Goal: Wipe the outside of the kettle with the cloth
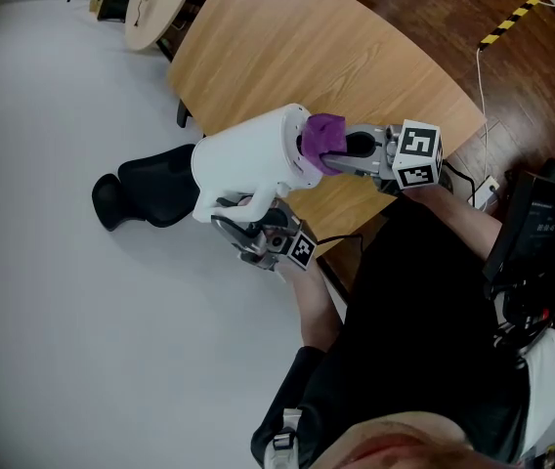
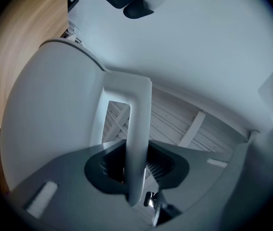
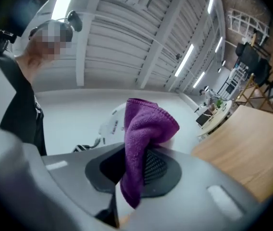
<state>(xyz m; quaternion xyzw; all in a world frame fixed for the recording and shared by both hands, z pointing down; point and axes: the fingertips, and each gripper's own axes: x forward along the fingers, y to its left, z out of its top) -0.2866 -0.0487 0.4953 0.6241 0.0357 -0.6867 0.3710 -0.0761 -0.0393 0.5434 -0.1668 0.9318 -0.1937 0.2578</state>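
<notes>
A white kettle (image 1: 248, 164) is held tipped on its side in the air beside the wooden table (image 1: 287, 57). My left gripper (image 1: 258, 234) is under it, shut on the kettle's white handle (image 2: 137, 143), which runs up between the jaws; the kettle's round body (image 2: 50, 114) fills the left of the left gripper view. My right gripper (image 1: 341, 154) is shut on a purple cloth (image 1: 323, 135). The cloth sits against the kettle's end nearest me. In the right gripper view the folded cloth (image 3: 143, 143) sticks up from between the jaws with the white kettle just behind it.
A black office chair (image 1: 146, 189) stands on the pale floor just behind the kettle. A round wooden table (image 1: 155, 3) is at the top left. A black device (image 1: 546, 223) and cables lie on the dark floor to the right. A person's blurred face shows in the right gripper view.
</notes>
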